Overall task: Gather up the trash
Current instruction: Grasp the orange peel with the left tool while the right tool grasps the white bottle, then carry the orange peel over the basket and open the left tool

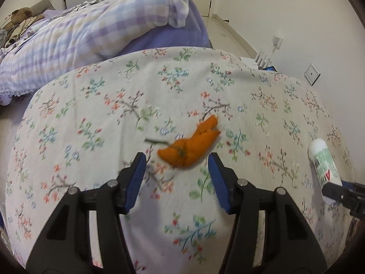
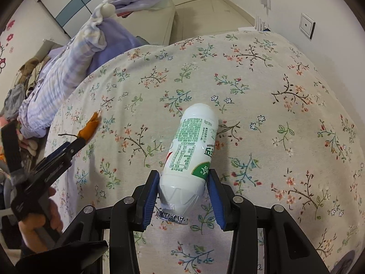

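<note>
The right gripper [image 2: 182, 180] is clenching a white plastic bottle [image 2: 191, 157] near its neck, both blue pads pressing on its sides. The bottle is lying along the gripper's line, its green-printed label facing up, its rounded base pointing toward the far side and its foil-rimmed mouth [image 2: 172, 217] sitting near, between the fingers. It is lying low over the flowered cloth [image 2: 262, 96]; whether it is touching the cloth I cannot tell.

The left gripper [image 1: 176, 157] is standing released, its blue pads apart, with nothing pressed between them. Just beyond its tips, an orange peel [image 1: 189, 143] is lying on the flowered cloth, one end of it reaching into the gap between the fingertips without touching either pad. A thin dark twig [image 1: 157, 140] is lying just left of the peel. In the right wrist view a person's hand [image 2: 41, 219] is gripping the handle of that left gripper at the near left edge.

The cloth is covering a rounded surface that is carrying both pieces of trash, the bottle well to the right of the peel. Farther off on the left, a bed is holding a lilac checked quilt [image 1: 75, 36]. On the far right a white wall is showing a socket plate [image 2: 306, 25].
</note>
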Demonstrator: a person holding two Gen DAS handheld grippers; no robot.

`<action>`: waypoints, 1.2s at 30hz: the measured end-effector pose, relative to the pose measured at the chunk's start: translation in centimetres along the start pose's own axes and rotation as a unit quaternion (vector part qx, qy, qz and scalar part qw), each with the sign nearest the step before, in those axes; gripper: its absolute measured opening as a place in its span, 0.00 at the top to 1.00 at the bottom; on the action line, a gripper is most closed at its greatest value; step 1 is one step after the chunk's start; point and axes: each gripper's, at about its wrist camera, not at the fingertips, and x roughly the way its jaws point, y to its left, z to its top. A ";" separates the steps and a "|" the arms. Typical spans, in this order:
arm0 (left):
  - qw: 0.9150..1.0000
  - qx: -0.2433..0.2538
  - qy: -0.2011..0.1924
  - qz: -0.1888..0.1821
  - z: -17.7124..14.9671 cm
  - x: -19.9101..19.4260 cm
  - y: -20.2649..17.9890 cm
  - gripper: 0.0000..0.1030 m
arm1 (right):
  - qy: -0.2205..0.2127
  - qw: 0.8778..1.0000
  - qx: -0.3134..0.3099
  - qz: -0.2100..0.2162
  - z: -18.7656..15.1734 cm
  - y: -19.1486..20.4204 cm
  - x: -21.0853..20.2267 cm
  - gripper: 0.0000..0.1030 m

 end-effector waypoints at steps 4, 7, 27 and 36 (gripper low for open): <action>1.000 -0.001 -0.002 -0.005 0.6 1.0 -0.2 0.50 | 0.006 1.000 -0.003 0.004 0.1 -0.2 0.4 0.58; 1.000 -0.004 -0.003 -0.007 0.7 1.5 -0.2 0.56 | 0.010 1.000 -0.003 0.006 0.1 -0.3 0.5 0.58; 0.999 -0.035 0.013 0.011 -4.1 -6.7 4.1 0.80 | 0.004 0.999 -0.032 0.024 -1.6 3.0 -1.8 0.59; 0.997 -0.077 0.011 0.014 -7.5 -12.6 9.0 0.81 | 0.010 0.996 -0.070 0.046 -3.7 6.7 -3.0 0.59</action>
